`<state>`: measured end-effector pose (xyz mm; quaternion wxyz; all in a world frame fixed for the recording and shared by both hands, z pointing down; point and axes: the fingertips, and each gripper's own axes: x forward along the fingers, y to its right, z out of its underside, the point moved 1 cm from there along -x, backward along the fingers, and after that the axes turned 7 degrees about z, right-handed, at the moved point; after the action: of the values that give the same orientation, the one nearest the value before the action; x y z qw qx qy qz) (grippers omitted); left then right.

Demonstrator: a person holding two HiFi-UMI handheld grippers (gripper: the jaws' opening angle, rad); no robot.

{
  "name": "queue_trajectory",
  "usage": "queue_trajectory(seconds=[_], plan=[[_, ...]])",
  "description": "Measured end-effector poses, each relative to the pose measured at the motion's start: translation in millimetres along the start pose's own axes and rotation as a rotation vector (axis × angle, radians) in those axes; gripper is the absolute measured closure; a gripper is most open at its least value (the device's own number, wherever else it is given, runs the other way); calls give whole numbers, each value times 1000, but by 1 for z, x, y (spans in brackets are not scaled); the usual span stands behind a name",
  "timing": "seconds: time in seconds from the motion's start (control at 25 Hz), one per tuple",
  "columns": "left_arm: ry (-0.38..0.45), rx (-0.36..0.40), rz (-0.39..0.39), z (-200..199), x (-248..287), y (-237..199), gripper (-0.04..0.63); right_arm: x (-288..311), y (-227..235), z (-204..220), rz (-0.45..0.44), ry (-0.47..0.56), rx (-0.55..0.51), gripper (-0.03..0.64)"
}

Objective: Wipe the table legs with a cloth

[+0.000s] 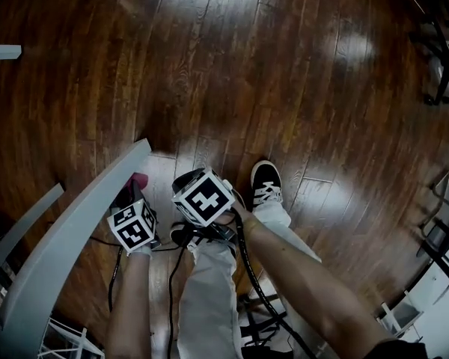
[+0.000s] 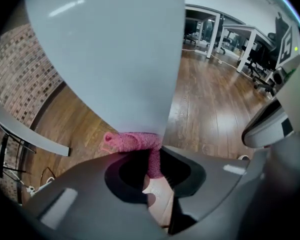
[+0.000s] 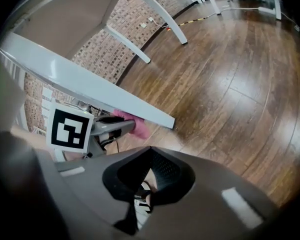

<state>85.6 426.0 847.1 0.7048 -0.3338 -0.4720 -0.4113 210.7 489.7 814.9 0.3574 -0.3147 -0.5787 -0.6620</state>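
Note:
A slanted white table leg (image 1: 90,215) runs down to the wooden floor; it fills the left gripper view (image 2: 115,59). My left gripper (image 1: 133,199) is shut on a pink cloth (image 1: 139,179), which is pressed against the leg near its lower end. The cloth (image 2: 132,140) bunches against the leg's face and hangs down between the jaws of the left gripper (image 2: 152,176). My right gripper (image 1: 188,182) hovers just right of the left one, off the leg. Its jaws (image 3: 140,196) are shut with nothing in them. In the right gripper view the cloth (image 3: 136,126) shows under the leg (image 3: 90,91).
A second white leg (image 1: 19,230) slants at the far left. The person's shoe (image 1: 266,182) stands on the floor (image 1: 284,73) right of the grippers. Black cables (image 1: 170,290) trail below. A chair base (image 1: 441,58) is at top right, a brick wall (image 3: 135,24) behind the legs.

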Motion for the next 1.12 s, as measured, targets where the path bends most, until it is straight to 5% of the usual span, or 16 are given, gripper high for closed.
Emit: queue_trajectory(seconds=[0.2, 0.32, 0.44, 0.56, 0.76, 1.12], plan=[[-50, 52, 19, 19, 56, -1, 527, 17, 45, 13, 32, 3, 26, 623], [-83, -4, 52, 30, 81, 14, 526, 18, 66, 28, 46, 2, 74, 623], [-38, -165, 135, 31, 92, 48, 527, 17, 77, 41, 66, -16, 73, 623], [128, -377, 211, 4, 87, 71, 528, 10, 78, 44, 59, -11, 87, 623], [317, -703, 212, -29, 81, 47, 528, 1, 82, 41, 62, 4, 126, 623], [383, -828, 170, -30, -10, 32, 529, -45, 32, 53, 34, -35, 167, 623]])
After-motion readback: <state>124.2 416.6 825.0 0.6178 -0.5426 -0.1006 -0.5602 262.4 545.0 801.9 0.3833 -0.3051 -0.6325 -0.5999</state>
